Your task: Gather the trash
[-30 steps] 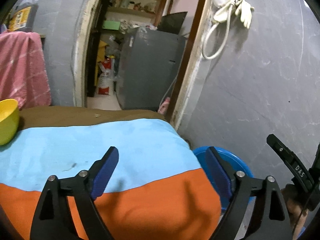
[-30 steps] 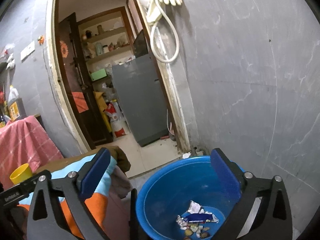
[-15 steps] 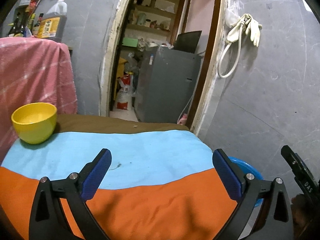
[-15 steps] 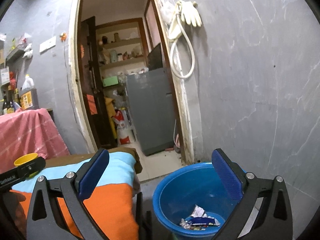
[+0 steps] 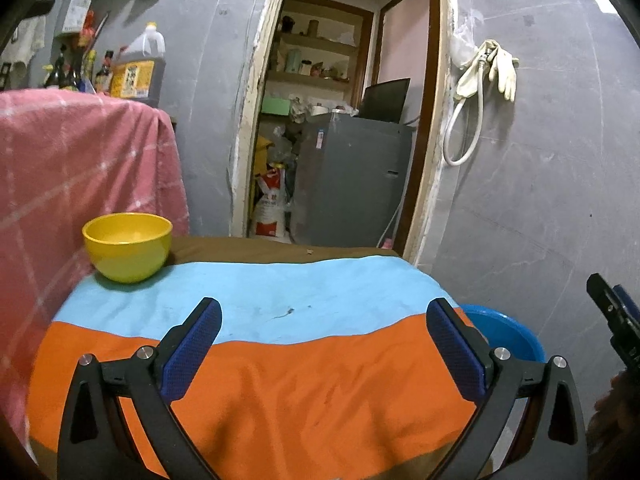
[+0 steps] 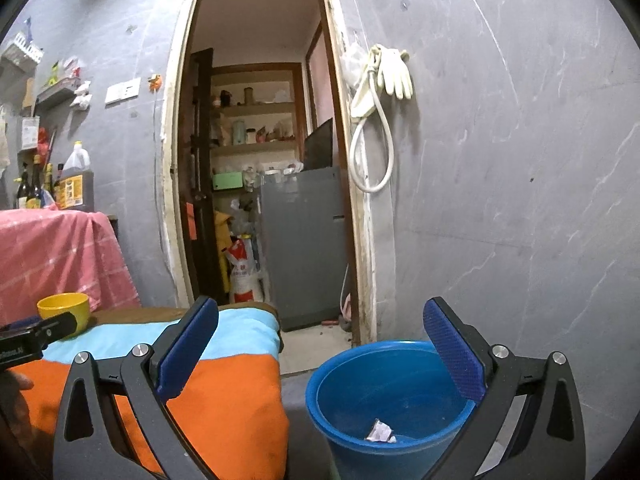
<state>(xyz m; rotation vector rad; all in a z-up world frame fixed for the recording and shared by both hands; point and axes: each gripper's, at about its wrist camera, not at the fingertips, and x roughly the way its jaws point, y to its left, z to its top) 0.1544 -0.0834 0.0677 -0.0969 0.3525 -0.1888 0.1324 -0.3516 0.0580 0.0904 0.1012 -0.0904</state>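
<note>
Inside round blue plastic bucket (image 6: 344, 392), crumpled wrapper (image 6: 379, 435)

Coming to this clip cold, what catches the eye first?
The orange and light-blue cloth over the table fills the left wrist view, with a yellow bowl at its far left corner. Beside the table, a blue bucket on the floor holds crumpled wrapper scraps.

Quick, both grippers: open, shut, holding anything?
Left gripper: jaws open, holding nothing, above the orange and blue cloth.
Right gripper: jaws open, holding nothing, over the blue bucket.
</note>
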